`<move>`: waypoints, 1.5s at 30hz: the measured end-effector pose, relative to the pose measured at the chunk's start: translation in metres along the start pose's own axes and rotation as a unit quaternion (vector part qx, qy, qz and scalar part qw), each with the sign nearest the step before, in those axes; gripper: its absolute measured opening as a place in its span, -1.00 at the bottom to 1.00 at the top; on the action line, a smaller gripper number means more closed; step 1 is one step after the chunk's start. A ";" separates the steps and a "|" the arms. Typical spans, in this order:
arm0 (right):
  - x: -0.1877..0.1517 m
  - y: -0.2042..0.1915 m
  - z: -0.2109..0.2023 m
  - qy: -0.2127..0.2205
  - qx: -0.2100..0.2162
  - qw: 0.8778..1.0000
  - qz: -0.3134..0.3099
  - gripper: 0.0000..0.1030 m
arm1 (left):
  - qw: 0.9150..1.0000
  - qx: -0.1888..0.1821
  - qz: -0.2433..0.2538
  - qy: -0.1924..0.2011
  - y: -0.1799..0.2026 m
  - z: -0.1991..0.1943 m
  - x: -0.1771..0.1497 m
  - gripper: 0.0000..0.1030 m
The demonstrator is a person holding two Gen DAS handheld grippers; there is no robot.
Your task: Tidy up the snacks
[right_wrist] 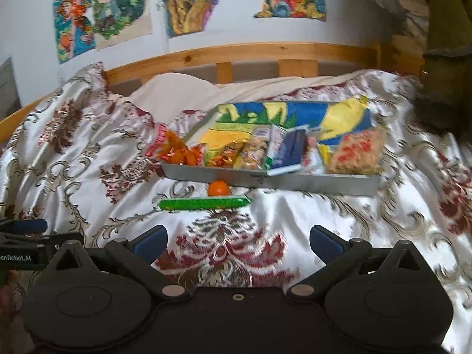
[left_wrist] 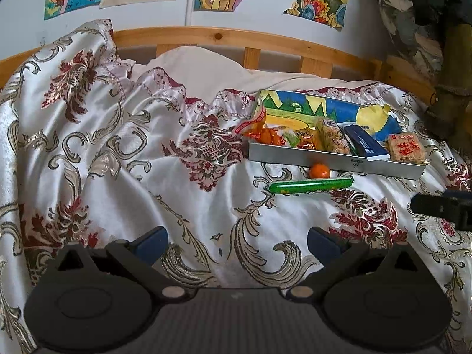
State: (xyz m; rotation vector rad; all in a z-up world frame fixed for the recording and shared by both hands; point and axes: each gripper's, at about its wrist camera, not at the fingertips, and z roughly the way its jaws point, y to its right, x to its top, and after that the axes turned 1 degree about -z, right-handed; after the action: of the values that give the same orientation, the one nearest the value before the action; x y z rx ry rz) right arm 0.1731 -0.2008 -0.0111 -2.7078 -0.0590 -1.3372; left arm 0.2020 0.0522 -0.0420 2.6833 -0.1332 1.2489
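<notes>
A grey tray with a painted floor lies on the bed and holds several snack packs: orange packs, a rice cracker pack, a blue box. In front of the tray lie a small orange and a green sausage stick. My left gripper is open and empty, low over the quilt, well short of them. In the right wrist view the tray, orange and green stick lie just ahead of my open, empty right gripper.
A floral satin quilt covers the bed in folds. A wooden headboard runs behind, with drawings on the wall above. A dark post stands at the right. The other gripper shows at the left edge.
</notes>
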 end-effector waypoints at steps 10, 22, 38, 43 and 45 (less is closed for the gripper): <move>0.020 0.019 0.048 0.010 0.117 0.984 -0.135 0.98 | 0.999 -0.040 0.002 -0.004 0.005 0.032 0.036 0.99; 0.035 0.033 0.109 -0.049 0.151 0.973 -0.167 0.81 | 0.988 -0.126 -0.012 -0.084 0.048 0.127 0.084 0.99; 0.035 0.004 0.157 -0.090 0.175 0.955 -0.221 0.38 | 0.988 -0.113 -0.028 -0.102 0.042 0.147 0.101 0.99; 0.036 0.010 0.152 -0.117 0.195 0.953 -0.199 -0.30 | 0.988 -0.111 -0.016 -0.103 0.042 0.145 0.100 0.99; 0.038 0.013 0.149 -0.132 0.223 0.948 -0.187 -0.44 | 0.988 -0.114 -0.013 -0.102 0.042 0.144 0.100 0.99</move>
State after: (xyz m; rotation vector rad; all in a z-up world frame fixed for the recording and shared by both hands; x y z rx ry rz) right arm 0.3150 -0.1961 -0.0715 -2.5246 -0.8299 -0.8726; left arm 0.3674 -0.0182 -0.0515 2.5965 -0.2500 0.8889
